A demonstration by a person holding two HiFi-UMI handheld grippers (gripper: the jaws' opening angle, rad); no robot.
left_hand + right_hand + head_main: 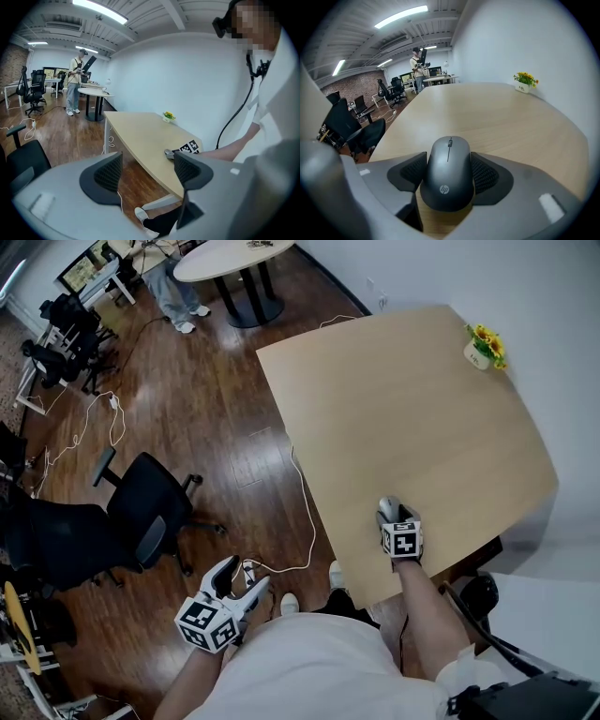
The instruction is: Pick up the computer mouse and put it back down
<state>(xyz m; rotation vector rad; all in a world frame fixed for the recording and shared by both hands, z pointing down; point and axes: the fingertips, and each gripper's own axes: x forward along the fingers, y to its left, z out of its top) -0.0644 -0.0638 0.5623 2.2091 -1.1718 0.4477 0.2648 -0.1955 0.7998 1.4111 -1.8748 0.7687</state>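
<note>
A dark grey computer mouse (447,171) sits on the light wooden table (497,117), its wheel end pointing away from me. My right gripper (449,174) is shut on the mouse, both black pads pressing its sides. From the head view the right gripper (391,513) is near the table's front edge, and only the front tip of the mouse (387,505) shows past it. The left gripper (246,583) hangs open off the table's left side, over the floor, nothing between its jaws. In the left gripper view that gripper (146,171) faces the table, where the mouse (168,153) shows small.
A small pot of yellow flowers (485,345) stands at the table's far right corner. Black office chairs (141,507) and loose white cables (305,521) lie on the wooden floor to the left. A person (173,287) stands by a round table (234,259) far back.
</note>
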